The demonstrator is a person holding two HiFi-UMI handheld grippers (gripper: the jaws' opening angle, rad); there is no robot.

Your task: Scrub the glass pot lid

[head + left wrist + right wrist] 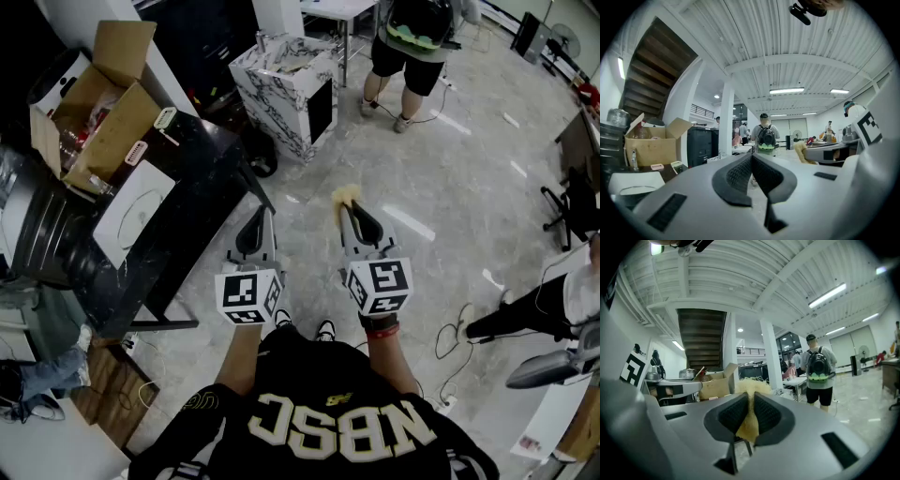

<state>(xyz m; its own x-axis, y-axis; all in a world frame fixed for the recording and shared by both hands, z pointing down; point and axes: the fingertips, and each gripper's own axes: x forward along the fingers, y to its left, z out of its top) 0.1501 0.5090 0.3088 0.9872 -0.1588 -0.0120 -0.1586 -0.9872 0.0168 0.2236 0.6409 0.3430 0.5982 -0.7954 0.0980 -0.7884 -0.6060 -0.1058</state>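
In the head view both grippers are held out over the grey floor, side by side and away from the table. My left gripper (258, 223) is shut with nothing between its black pads (740, 176). My right gripper (352, 208) is shut on a pale yellow fibrous scrubber (346, 196), whose tuft sticks out past the fingertips (751, 389). On the black table (202, 178) to the left lies a white sheet (134, 212) with a faint round outline on it, probably the glass lid. The same white sheet (633, 183) shows low at the left of the left gripper view.
An open cardboard box (94, 103) with bottles stands at the table's far end, with small packets beside it. A marble-patterned box (286, 84) stands ahead on the floor. Beyond it a person with a backpack (412, 47) stands. Office chairs (572, 202) and cables are at the right.
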